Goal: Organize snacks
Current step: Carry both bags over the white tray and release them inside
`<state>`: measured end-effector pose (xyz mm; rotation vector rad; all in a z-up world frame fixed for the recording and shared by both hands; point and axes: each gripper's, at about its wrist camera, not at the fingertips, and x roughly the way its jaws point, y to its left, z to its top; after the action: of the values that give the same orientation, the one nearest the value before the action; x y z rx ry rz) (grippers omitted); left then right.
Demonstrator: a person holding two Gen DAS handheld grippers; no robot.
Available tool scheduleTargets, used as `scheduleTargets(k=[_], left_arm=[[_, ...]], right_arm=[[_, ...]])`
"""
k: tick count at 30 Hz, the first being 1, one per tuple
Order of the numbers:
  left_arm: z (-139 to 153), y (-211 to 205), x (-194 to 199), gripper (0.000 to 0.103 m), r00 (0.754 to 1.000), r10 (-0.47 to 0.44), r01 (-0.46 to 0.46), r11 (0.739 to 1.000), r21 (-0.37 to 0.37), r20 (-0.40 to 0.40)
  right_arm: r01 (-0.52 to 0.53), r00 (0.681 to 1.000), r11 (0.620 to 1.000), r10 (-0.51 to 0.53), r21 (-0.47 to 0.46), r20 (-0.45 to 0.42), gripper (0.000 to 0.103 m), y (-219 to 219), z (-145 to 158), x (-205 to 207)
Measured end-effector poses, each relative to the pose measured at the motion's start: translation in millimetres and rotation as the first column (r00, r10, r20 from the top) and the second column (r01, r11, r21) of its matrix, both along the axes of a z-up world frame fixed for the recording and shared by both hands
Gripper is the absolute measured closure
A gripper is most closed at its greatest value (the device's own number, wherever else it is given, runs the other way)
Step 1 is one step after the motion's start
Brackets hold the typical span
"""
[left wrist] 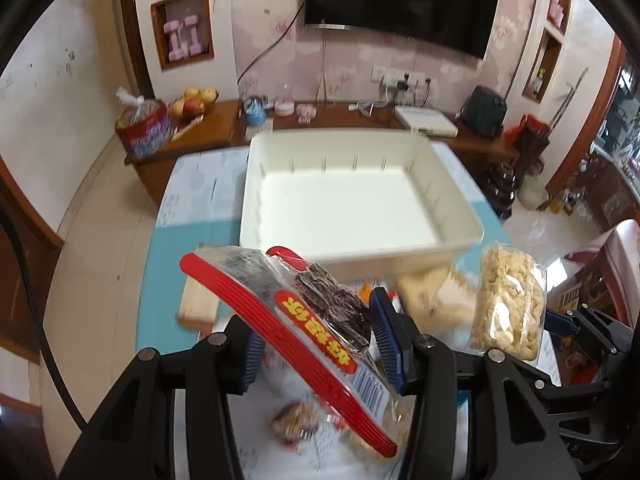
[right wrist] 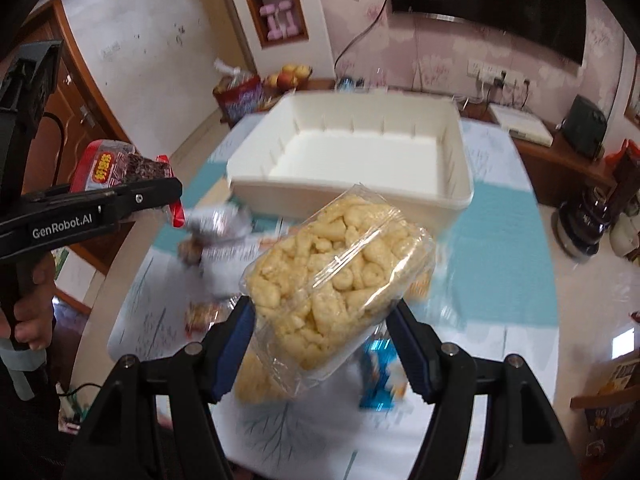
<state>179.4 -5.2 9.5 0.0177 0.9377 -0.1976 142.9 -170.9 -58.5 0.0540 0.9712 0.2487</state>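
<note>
Blue-padded fingers of the left gripper (left wrist: 318, 346) clamp a red-edged snack packet (left wrist: 316, 320), its long axis slanting across the jaws, while the right gripper (right wrist: 320, 344) pinches a clear bag of pale puffed snacks (right wrist: 340, 276). Both packs hang above the table (right wrist: 500, 264); the empty white bin (left wrist: 352, 204) lies directly ahead of each, about equally near.

I face a wall papered in pale pink flowers (left wrist: 360, 64), where a dark television (left wrist: 400, 0) hangs above a low wooden cabinet (left wrist: 224, 128). A wall niche (left wrist: 182, 28) holds pink dumbbells (left wrist: 184, 38). On the cabinet sit a bowl of fruit (left wrist: 194, 102) and a white box (left wrist: 426, 120). The floor is pale tile (left wrist: 92, 248).
</note>
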Motion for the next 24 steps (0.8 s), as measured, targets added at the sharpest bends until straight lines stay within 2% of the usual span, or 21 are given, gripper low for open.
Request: scheduleTargets(k=[7,14,20,24], left_arm=[[3,-11,33,0.055,0.996,-0.035,0.038,0.998,-0.043,0.085],[-5,-15,68,0.055,0.984,-0.039,0.06,0.992,-0.113,0.176],[-23,-13,95,0.055,0.976,-0.015,0.049,0.987,-0.155,0.216],[-34,-12,108,0.055,0.97,0.001,0.04,0.985,-0.165,0.245]], right_arm=[[0.036,0.989,0.999,-0.034,-0.01,0.146,0.035,-12,18,30],[0.09,0.956,0.996,-0.082,-0.016,0.282,0.035,-27,9,68],[0.132,0.932,0.991,-0.136,0.035,0.336,0.035,-35,-4,93],[0.153,0.925,0.983,-0.178,0.101,0.336,0.035,-40,-13,102]])
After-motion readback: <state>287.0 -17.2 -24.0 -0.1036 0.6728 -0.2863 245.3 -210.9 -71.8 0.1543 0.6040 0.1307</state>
